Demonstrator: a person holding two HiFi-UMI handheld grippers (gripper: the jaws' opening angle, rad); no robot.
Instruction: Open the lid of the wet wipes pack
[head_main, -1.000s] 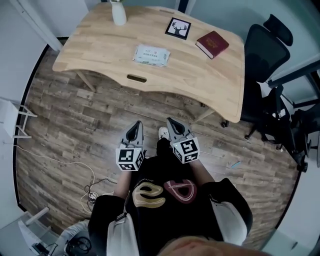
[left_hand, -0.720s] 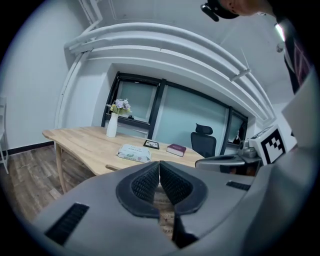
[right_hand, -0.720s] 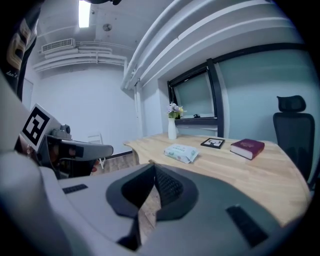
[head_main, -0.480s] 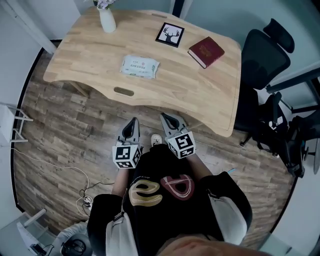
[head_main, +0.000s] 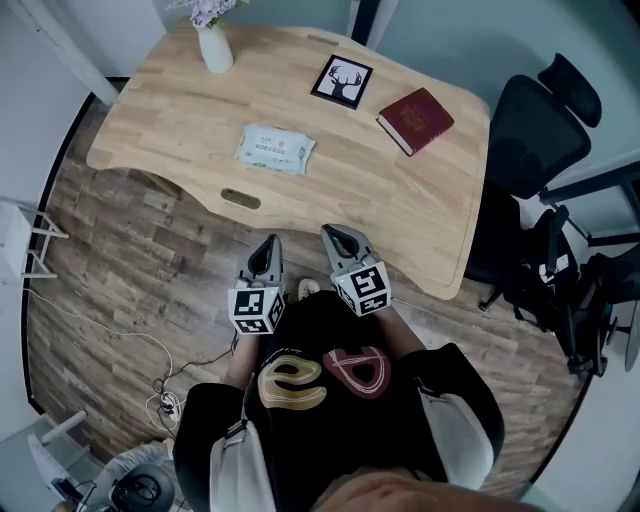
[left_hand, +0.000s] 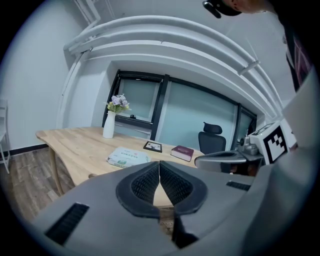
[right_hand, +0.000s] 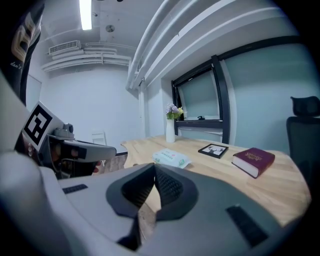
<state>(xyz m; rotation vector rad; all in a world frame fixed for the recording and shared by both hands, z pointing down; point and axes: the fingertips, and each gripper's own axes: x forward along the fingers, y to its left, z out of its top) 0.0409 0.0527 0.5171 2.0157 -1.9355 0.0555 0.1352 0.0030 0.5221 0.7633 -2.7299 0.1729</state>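
Note:
The wet wipes pack (head_main: 275, 148), white with green print, lies flat on the wooden table (head_main: 180, 110), lid closed as far as I can tell. It also shows in the left gripper view (left_hand: 128, 157) and the right gripper view (right_hand: 171, 158), ahead of both jaws. My left gripper (head_main: 266, 246) and right gripper (head_main: 335, 236) hang side by side over the floor, short of the table's near edge, both shut and empty. Each gripper's jaws meet at the tips in its own view.
On the table stand a white vase with flowers (head_main: 212, 45), a framed deer picture (head_main: 341, 81) and a red book (head_main: 415, 120). A black office chair (head_main: 535, 130) sits right of the table. Cables (head_main: 170, 385) lie on the wood floor at left.
The table and the wipes pack have drawn closer in the head view as I moved toward them. Both grippers stay shut and side by side.

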